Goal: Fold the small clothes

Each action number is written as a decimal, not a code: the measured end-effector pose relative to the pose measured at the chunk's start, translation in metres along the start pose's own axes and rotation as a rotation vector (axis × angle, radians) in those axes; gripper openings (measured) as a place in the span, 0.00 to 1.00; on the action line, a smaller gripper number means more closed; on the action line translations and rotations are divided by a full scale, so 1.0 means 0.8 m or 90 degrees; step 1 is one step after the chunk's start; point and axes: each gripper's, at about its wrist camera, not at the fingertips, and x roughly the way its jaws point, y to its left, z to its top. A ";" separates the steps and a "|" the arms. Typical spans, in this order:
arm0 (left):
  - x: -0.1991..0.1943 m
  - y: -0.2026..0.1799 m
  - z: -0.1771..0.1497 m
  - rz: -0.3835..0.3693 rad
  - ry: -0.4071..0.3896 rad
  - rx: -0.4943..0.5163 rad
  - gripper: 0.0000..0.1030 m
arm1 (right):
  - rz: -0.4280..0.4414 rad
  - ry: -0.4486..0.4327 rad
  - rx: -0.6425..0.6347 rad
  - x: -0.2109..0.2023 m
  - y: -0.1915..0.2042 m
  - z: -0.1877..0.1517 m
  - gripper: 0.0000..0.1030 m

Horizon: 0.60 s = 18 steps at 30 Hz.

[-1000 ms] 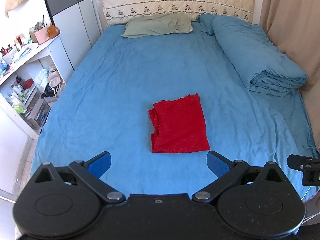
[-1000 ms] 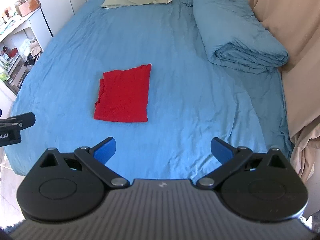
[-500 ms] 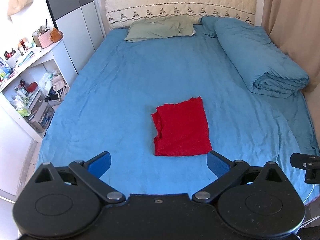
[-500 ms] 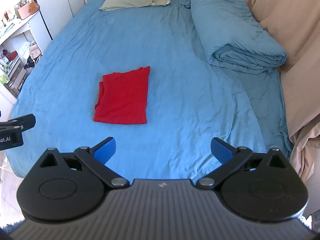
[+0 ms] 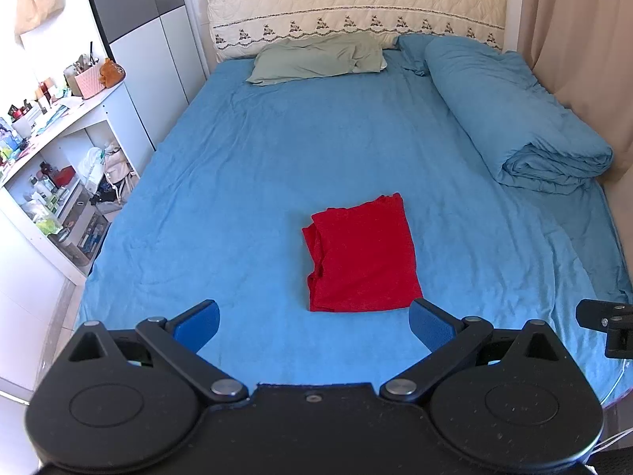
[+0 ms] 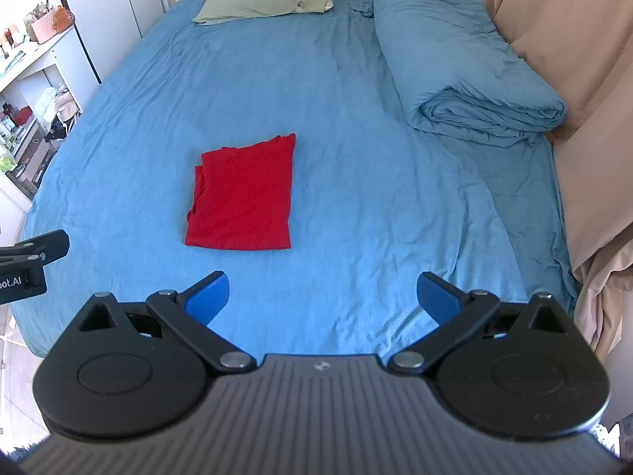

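Observation:
A red garment [image 5: 362, 255] lies folded into a neat rectangle on the blue bed sheet [image 5: 257, 182], near the foot of the bed. In the right wrist view the red garment [image 6: 243, 194] sits left of centre. My left gripper [image 5: 314, 326] is open, held back from the garment's near edge, with nothing between its blue pads. My right gripper [image 6: 322, 297] is also open and empty, over bare blue sheet [image 6: 356, 206] to the right of the garment. Each gripper's body shows at the edge of the other's view.
A rolled blue duvet [image 5: 514, 118] lies along the bed's right side by a beige curtain [image 6: 573, 59]. A green pillow [image 5: 316, 59] rests against the quilted headboard [image 5: 356, 12]. White shelves [image 5: 59, 150] full of small items stand left of the bed.
Both grippers have drawn back and up from the bed, so the folded red garment looks slightly farther away. The garment itself has not moved.

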 end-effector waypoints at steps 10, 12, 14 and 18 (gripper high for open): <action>0.000 0.009 0.002 0.001 -0.005 -0.004 1.00 | -0.003 -0.002 0.002 -0.001 0.011 -0.001 1.00; 0.000 0.009 0.002 0.003 -0.005 -0.006 1.00 | -0.004 -0.001 0.000 -0.001 0.012 -0.001 1.00; 0.000 0.011 0.002 0.003 -0.006 -0.009 1.00 | -0.003 -0.002 0.001 -0.001 0.011 -0.001 1.00; 0.000 0.013 0.002 0.001 -0.006 -0.010 1.00 | -0.003 -0.002 0.000 -0.001 0.010 0.000 1.00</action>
